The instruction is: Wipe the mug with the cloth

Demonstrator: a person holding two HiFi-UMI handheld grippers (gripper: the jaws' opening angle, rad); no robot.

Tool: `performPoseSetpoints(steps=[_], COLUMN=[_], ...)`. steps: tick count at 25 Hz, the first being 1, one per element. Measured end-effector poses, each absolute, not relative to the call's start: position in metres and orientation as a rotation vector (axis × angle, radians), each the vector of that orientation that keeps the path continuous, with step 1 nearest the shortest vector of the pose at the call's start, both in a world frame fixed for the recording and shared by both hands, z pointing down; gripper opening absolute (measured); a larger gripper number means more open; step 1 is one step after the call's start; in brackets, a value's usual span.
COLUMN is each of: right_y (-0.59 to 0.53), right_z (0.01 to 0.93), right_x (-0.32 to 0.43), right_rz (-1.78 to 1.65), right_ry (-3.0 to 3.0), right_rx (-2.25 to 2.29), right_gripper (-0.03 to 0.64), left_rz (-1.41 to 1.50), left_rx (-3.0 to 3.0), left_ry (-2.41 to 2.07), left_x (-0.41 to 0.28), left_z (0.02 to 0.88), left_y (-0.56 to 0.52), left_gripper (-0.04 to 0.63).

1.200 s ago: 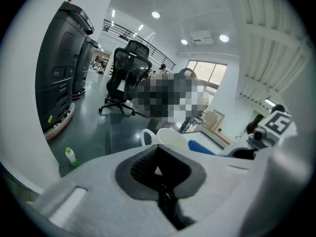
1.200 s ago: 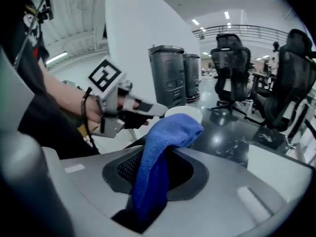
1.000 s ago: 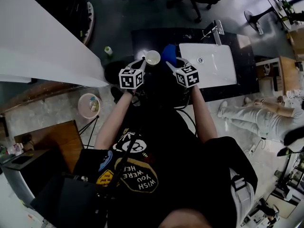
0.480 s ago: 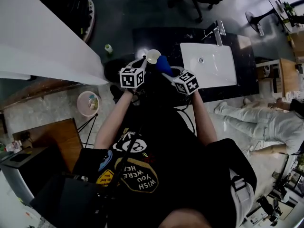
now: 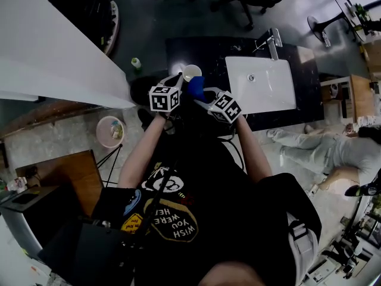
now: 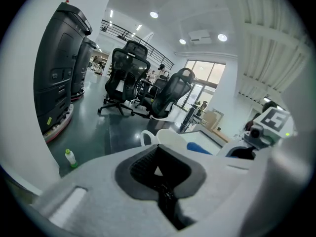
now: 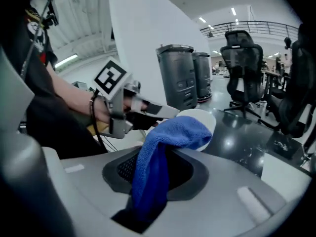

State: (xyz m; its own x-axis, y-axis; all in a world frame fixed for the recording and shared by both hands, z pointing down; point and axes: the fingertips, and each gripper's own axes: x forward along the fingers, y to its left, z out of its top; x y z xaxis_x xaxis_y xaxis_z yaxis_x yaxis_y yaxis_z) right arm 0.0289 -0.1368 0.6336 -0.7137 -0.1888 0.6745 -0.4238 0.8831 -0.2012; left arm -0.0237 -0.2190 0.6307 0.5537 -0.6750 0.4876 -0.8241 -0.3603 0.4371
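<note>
**Concealed, Cropped and Unresolved Regions**

Head view: the left marker cube (image 5: 165, 98) and right marker cube (image 5: 224, 106) cover the jaws beneath them, so neither grip is legible from above. The mug (image 5: 191, 72) shows only its open rim, and the cloth (image 5: 196, 87) lies partly under the right cube. The person's torso (image 5: 196, 189) hides the near edge of the table (image 5: 202, 49). The bottle (image 5: 136, 63) is too small for its label to be read.

Left gripper view: the body of the left claw (image 6: 157, 171) masks the mug below rim and handle, and the cloth is a blue sliver.

Right gripper view: the cloth screens most of the mug, and its tail disappears into the right claw (image 7: 150, 181).
</note>
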Motion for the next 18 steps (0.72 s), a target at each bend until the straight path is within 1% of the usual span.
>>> performPoseSetpoints(steps=[3, 6, 8, 10, 12, 15, 18], right_y=[-0.148, -0.201, -0.226, -0.220, -0.186, -0.132, -0.114], right_z=[0.614, 0.588, 0.592, 0.615, 0.635, 0.635, 0.627], right_x=[0.042, 0.083, 0.104, 0.101, 0.077, 0.041, 0.036], right_rz=[0.447, 0.495, 0.507, 0.491, 0.461, 0.451, 0.398], right_ry=[-2.447, -2.463, -2.375, -2.280, -2.255, -2.336, -2.406], right_rx=[0.515, 0.846, 0.983, 0.885, 0.641, 0.375, 0.275], right_gripper=[0.112, 0.112, 0.112, 0.112, 0.112, 0.112, 0.112], left_rz=[0.295, 0.288, 0.288, 0.290, 0.293, 0.297, 0.295], left_rx=[2.140, 2.136, 2.133, 2.136, 2.142, 2.146, 2.143], left_ry=[-1.197, -1.199, -1.199, -1.196, -1.188, -1.176, -1.180], left_x=[-0.025, -0.028, -0.029, -0.028, -0.025, -0.023, -0.025], left_z=[0.631, 0.631, 0.632, 0.631, 0.630, 0.630, 0.629], left_y=[-0.219, -0.220, -0.219, -0.219, -0.219, -0.216, -0.215], left_gripper=[0.003, 0.003, 0.003, 0.003, 0.003, 0.003, 0.003])
